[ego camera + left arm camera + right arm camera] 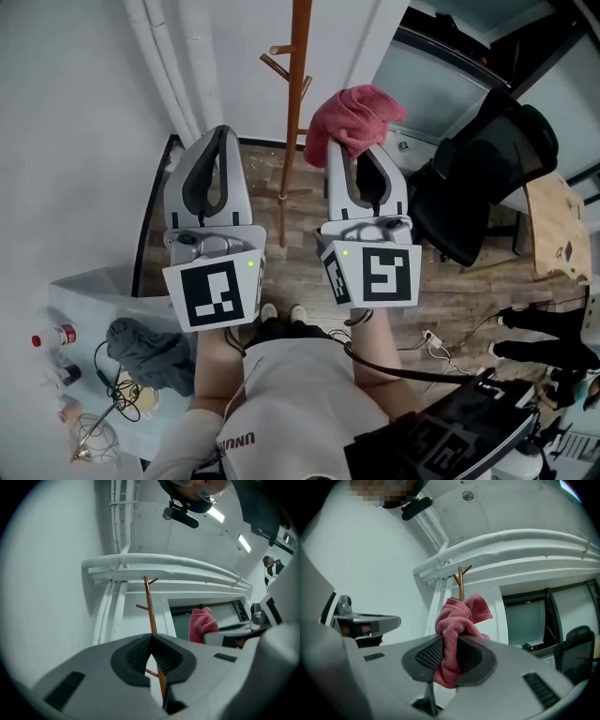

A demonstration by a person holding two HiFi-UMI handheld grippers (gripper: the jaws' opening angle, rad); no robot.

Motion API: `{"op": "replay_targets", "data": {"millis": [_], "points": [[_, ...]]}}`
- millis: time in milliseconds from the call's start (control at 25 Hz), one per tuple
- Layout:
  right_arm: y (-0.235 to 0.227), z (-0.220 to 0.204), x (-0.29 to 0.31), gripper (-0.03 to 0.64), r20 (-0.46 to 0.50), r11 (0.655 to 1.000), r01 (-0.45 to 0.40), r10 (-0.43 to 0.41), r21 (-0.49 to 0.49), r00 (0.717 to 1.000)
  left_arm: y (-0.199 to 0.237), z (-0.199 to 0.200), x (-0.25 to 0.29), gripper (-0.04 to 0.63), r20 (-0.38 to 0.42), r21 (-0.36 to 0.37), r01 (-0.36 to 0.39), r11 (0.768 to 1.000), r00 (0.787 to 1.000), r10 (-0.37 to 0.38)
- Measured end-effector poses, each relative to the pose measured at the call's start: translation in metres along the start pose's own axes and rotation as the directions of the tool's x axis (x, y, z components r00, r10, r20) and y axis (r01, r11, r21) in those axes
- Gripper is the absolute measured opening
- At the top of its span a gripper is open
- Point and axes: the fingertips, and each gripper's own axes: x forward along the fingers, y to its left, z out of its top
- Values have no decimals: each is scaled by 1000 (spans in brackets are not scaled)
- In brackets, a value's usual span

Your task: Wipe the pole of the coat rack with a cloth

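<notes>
One pink cloth [459,616] clamped in right gripper [450,641] jaws; left gripper [151,638] jaws pressed together, empty.

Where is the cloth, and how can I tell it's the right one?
Find the tall brown wooden coat rack pole standing by the white wall. Just right of it, the right tool is shut on a fluffy pink cloth. It is the only bright pink, soft thing up there; the other bunched cloth, low at the left, is dark grey.
</notes>
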Motion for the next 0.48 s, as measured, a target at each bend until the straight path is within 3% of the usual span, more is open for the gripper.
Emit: {"op": "replay_targets", "data": {"millis": [160, 480], "points": [[2, -7, 6, 71, -14, 1000, 17, -17, 2, 1000, 4, -7, 2, 14, -16, 15, 9, 1000, 1000, -9], [8, -23, 20, 71, -29, 999, 38, -39, -25, 999, 7, -31, 3, 14, -45, -59, 65, 996, 997, -68]]}}
